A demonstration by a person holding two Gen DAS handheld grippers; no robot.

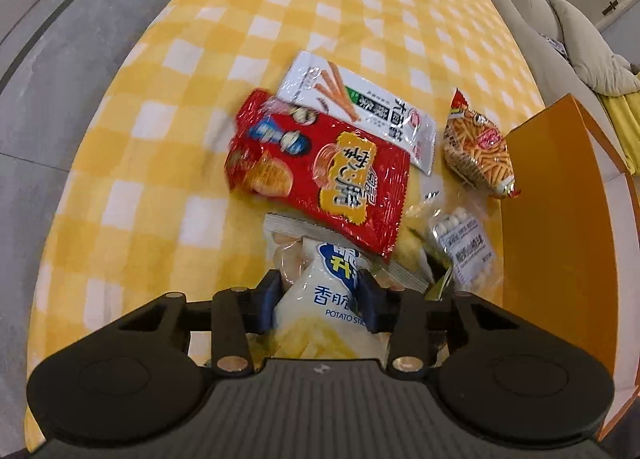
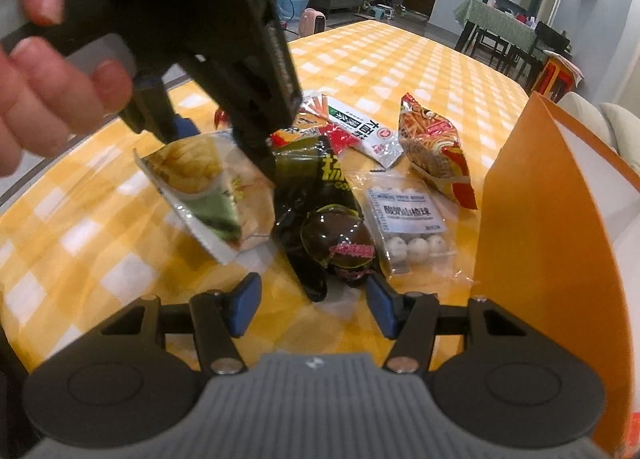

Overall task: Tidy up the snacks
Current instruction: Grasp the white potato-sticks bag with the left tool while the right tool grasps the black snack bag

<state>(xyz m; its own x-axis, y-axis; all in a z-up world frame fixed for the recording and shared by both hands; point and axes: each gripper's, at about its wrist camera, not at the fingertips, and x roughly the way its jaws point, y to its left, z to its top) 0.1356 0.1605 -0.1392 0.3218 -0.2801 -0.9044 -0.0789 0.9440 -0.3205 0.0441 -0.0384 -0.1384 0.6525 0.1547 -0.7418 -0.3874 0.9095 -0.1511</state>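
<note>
My left gripper [image 1: 321,297] is shut on a white potato-stick bag [image 1: 304,339], with the pads pinching its middle. In the right wrist view, that gripper [image 2: 220,143] holds the bag [image 2: 208,195] tilted above the cloth, with a person's hand [image 2: 48,71] behind it. A red chip bag [image 1: 320,163] lies just ahead, partly over a white stick-snack bag [image 1: 352,107]. My right gripper [image 2: 314,309] is open, and the lower tip of a dark green bag [image 2: 320,211] lies just ahead of its fingers, untouched.
An open orange box [image 2: 560,219] stands at the right edge of the yellow checked tablecloth [image 2: 100,259]. An orange noodle-snack bag [image 2: 436,151] and a clear pack of white balls [image 2: 408,223] lie beside it. A sofa [image 1: 560,31] is behind the box.
</note>
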